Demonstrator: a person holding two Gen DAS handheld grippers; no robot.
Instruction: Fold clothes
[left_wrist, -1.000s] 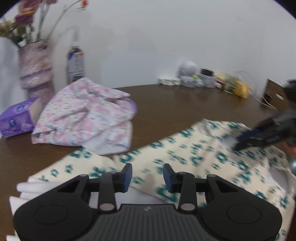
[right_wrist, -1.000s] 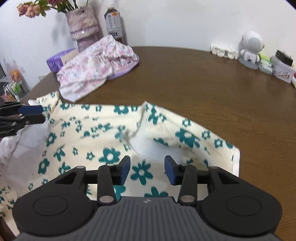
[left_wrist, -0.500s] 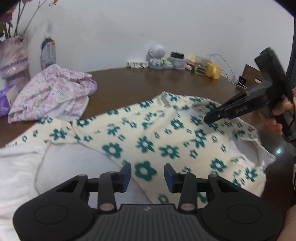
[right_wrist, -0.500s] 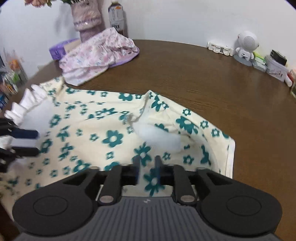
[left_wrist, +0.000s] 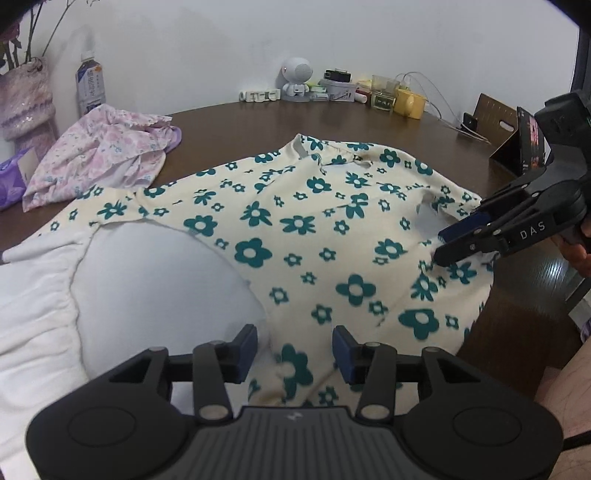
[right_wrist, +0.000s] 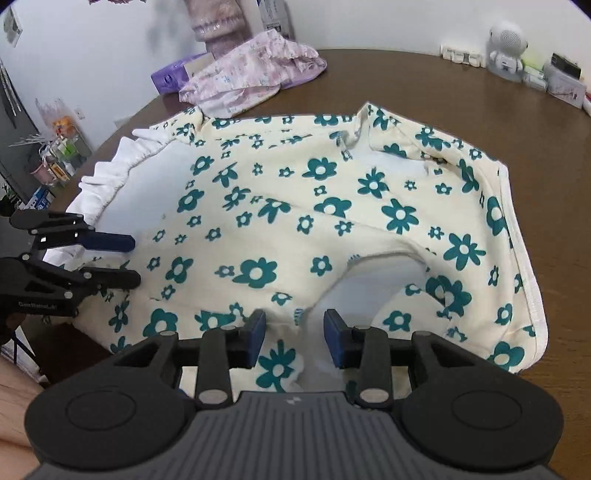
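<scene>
Two garments share the round dark-brown wooden table (left_wrist: 229, 114), and the one we are working on is the cream cotton top printed with teal flowers (left_wrist: 295, 221), spread flat across the near half of the table with its white lining showing through a wide opening at the lower left of the left wrist view and again at the bottom centre of the right wrist view. Its white ruffled hem (right_wrist: 110, 177) bunches along the left side of the right wrist view. Our left gripper (left_wrist: 294, 349) hovers with its blue pads parted over the near edge of the cloth, fabric lying under the gap, the pads not pressing on it. Our right gripper (right_wrist: 294, 336) has just been opening its jaws; its pads stand apart over the cloth and pinch nothing. Beyond the top, in the upper left of both views, lies a crumpled pink floral garment (left_wrist: 107, 151), just beside the flowered top's far corner, with a purple tissue pack (left_wrist: 14, 177), a lilac knitted vase (left_wrist: 26, 99) and a clear plastic drink bottle (left_wrist: 90, 86) behind it. Along the far rim of the table stand a small white robot figurine (left_wrist: 297, 77), a yellow mug (left_wrist: 408, 103) and a brown cardboard stand (left_wrist: 498, 129). Nothing lies on the cloth between our grippers. The top's long axis runs left to right across both frames, and its neckline (right_wrist: 354, 133) points away from us, toward the upper centre.
</scene>
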